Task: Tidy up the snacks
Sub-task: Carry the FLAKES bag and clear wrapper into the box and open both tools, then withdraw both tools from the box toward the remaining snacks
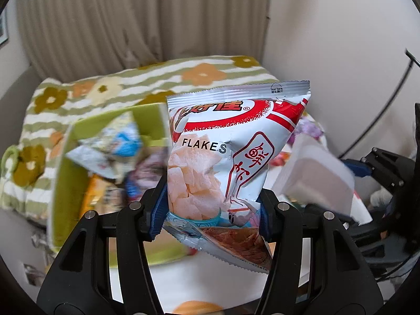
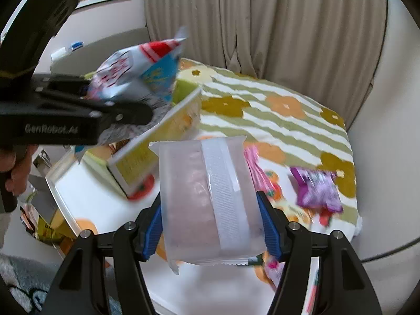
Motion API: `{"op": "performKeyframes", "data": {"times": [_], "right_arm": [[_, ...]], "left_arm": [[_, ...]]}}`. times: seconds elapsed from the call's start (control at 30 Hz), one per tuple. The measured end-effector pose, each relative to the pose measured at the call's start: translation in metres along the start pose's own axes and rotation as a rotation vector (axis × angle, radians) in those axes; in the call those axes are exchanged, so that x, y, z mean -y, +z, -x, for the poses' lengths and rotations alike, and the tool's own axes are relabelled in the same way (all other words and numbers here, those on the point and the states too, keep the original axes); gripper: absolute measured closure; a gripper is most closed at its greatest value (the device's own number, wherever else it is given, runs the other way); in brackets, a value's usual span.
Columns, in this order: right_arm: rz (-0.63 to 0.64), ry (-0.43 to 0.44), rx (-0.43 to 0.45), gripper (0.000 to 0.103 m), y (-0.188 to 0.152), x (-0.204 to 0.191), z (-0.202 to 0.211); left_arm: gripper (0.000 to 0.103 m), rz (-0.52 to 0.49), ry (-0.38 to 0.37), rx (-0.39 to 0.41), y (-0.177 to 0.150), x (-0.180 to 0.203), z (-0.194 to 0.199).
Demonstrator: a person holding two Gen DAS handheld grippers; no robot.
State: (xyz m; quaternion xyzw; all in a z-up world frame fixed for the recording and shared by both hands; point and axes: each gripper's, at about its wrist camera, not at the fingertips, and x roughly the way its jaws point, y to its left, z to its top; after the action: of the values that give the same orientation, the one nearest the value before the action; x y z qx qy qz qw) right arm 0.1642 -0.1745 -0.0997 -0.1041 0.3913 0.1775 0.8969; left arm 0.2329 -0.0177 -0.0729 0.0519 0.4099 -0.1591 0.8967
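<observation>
My left gripper [image 1: 211, 216] is shut on a white and red bag of prawn flakes [image 1: 231, 157], held upright above the table. Behind it to the left a green box [image 1: 65, 183] holds several snack packets. My right gripper [image 2: 211, 228] is shut on a frosted white snack packet [image 2: 207, 197] with a seam down its back. The right wrist view also has the left gripper [image 2: 115, 115] with the flakes bag [image 2: 136, 76] at the upper left, above the green box [image 2: 147, 141]. A purple packet [image 2: 317, 191] and a pink packet [image 2: 256, 168] lie on the cloth.
A table under a flowered, green-striped cloth [image 2: 288, 120] stands before beige curtains [image 2: 262, 21]. A white tray edge [image 2: 63, 197] sits at the table's left, with a hand [image 2: 18, 173] beside it. More packets lie at the near right [image 2: 273, 267]. A black cable [image 1: 388, 99] runs along the wall.
</observation>
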Motion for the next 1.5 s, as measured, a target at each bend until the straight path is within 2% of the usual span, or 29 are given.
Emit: {"op": "performKeyframes", "data": {"times": [0.33, 0.5, 0.6, 0.63, 0.7, 0.73, 0.83, 1.0, 1.13, 1.3, 1.4, 1.5], "right_arm": [[-0.095, 0.063, 0.015, 0.042, 0.074, -0.066, -0.042], [-0.186, 0.079, -0.007, 0.042, 0.09, -0.091, -0.069], [-0.236, 0.076, -0.018, 0.042, 0.092, -0.102, -0.083], [-0.252, 0.076, -0.025, 0.042, 0.092, -0.105, -0.088], [-0.267, 0.077, -0.038, 0.042, 0.091, -0.11, -0.094], [-0.269, 0.079, -0.049, 0.042, 0.09, -0.112, -0.097], [-0.264, 0.078, -0.07, 0.042, 0.088, -0.116, -0.103], [-0.256, 0.094, -0.098, 0.042, 0.089, -0.114, -0.112], [-0.269, 0.104, -0.115, 0.042, 0.093, -0.118, -0.12], [-0.274, 0.111, -0.14, 0.042, 0.097, -0.128, -0.138], [-0.253, 0.093, -0.108, 0.041, 0.099, -0.133, -0.14], [-0.236, 0.073, -0.108, 0.028, 0.1, -0.135, -0.142]], "left_arm": [[0.051, 0.092, 0.108, -0.045, -0.016, -0.14, -0.004], [0.051, 0.076, 0.128, -0.107, -0.032, -0.181, -0.024], [0.05, 0.041, 0.125, -0.143, -0.044, -0.188, -0.038], [0.045, 0.022, 0.137, -0.155, -0.048, -0.188, -0.043], [0.017, 0.005, 0.138, -0.175, -0.054, -0.185, -0.05], [0.0, 0.013, 0.125, -0.174, -0.058, -0.185, -0.051], [0.001, 0.044, 0.058, -0.157, -0.067, -0.187, -0.045], [0.0, 0.049, 0.148, -0.146, -0.075, -0.186, -0.029], [0.0, 0.086, 0.133, -0.117, -0.077, -0.201, -0.018], [0.0, 0.109, 0.186, -0.096, -0.073, -0.221, -0.011], [0.0, 0.156, 0.188, -0.094, -0.075, -0.234, -0.007], [0.001, 0.185, 0.172, -0.103, -0.08, -0.242, -0.009]]}}
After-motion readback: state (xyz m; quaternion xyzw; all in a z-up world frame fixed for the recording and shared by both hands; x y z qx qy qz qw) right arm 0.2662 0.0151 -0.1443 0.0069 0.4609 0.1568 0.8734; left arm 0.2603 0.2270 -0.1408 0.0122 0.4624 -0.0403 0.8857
